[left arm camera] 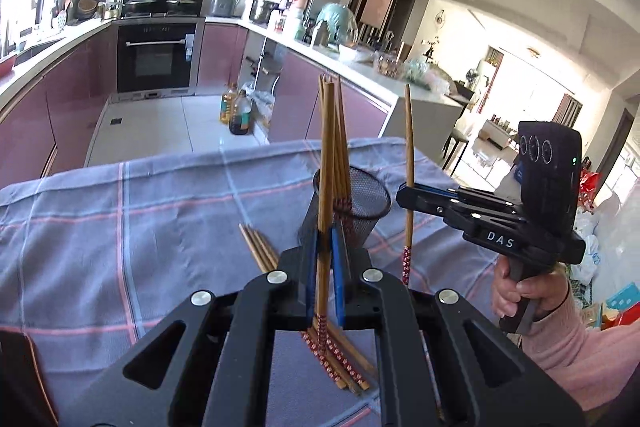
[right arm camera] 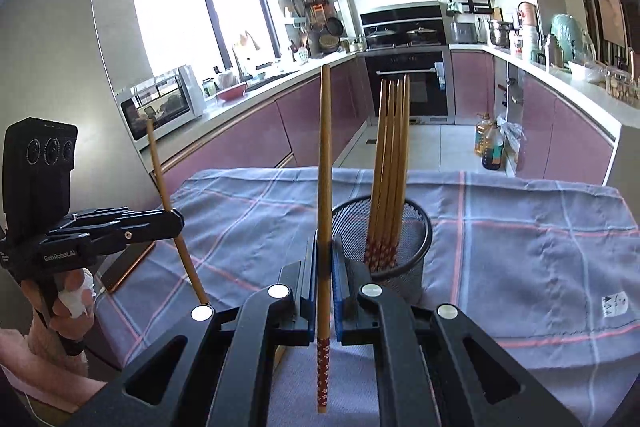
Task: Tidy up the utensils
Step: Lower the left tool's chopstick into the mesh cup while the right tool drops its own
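A black mesh cup (left arm camera: 362,205) (right arm camera: 400,267) stands on the plaid cloth (left arm camera: 140,219) with several wooden chopsticks (right arm camera: 390,167) upright in it. My left gripper (left arm camera: 325,247) (right arm camera: 178,223) is shut on one chopstick (left arm camera: 326,155) (right arm camera: 160,167), held upright just in front of the cup. To the cup's right in the left wrist view, my right gripper (right arm camera: 325,247) (left arm camera: 404,197) is shut on another chopstick (right arm camera: 325,155) (left arm camera: 409,147), red patterned end down. More chopsticks (left arm camera: 260,251) lie loose on the cloth under the left gripper.
The cloth (right arm camera: 520,247) covers a table whose far edge drops to the kitchen floor. Oil bottles (left arm camera: 236,111) (right arm camera: 490,143) stand on the floor by the purple cabinets. A white label (right arm camera: 614,305) lies on the cloth at the right. A hand (left arm camera: 520,291) grips the right tool.
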Demonstrator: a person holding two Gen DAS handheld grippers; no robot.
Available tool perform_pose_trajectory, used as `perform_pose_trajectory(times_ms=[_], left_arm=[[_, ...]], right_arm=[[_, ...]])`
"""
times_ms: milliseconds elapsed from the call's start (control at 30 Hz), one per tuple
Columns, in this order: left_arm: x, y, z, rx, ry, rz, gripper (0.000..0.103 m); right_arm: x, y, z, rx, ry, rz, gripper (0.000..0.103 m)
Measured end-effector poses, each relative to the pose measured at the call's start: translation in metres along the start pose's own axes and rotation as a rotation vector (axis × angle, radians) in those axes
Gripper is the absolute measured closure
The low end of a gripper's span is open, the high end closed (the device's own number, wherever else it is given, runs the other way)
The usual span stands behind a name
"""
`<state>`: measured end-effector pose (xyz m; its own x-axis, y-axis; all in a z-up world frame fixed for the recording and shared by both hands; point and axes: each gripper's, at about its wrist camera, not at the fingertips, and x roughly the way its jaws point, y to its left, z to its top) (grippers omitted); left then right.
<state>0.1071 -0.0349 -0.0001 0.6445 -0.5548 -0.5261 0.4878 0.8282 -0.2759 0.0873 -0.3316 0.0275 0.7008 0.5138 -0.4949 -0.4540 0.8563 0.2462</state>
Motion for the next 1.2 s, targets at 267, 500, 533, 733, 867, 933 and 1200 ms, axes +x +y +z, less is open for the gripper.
perform_pose_trajectory(times_ms=[267, 500, 533, 733, 867, 933, 1200], left_arm=[[-0.004, -0.01, 0.042, 0.003, -0.092, -0.027, 0.096], [-0.006, -0.024, 0.08, 0.016, -0.15, -0.06, 0.096], [-0.005, -0.025, 0.084, 0.016, -0.155, -0.062, 0.096], [0.004, -0.036, 0.1, 0.029, -0.163, -0.057, 0.096], [0.019, -0.044, 0.104, 0.063, -0.132, -0.021, 0.096], [0.029, -0.049, 0.101, 0.08, -0.097, -0.002, 0.096], [0.068, -0.055, 0.083, 0.135, 0.038, 0.029, 0.096]], right_arm=[[-0.013, -0.005, 0.033, -0.011, -0.103, -0.018, 0.097], [-0.016, -0.014, 0.061, -0.013, -0.171, -0.029, 0.097], [-0.015, -0.015, 0.063, -0.011, -0.178, -0.033, 0.097], [-0.005, -0.024, 0.072, 0.002, -0.203, -0.048, 0.097], [0.008, -0.029, 0.073, 0.006, -0.202, -0.065, 0.097], [0.017, -0.032, 0.072, 0.011, -0.183, -0.069, 0.097], [0.039, -0.042, 0.052, 0.033, -0.076, -0.097, 0.097]])
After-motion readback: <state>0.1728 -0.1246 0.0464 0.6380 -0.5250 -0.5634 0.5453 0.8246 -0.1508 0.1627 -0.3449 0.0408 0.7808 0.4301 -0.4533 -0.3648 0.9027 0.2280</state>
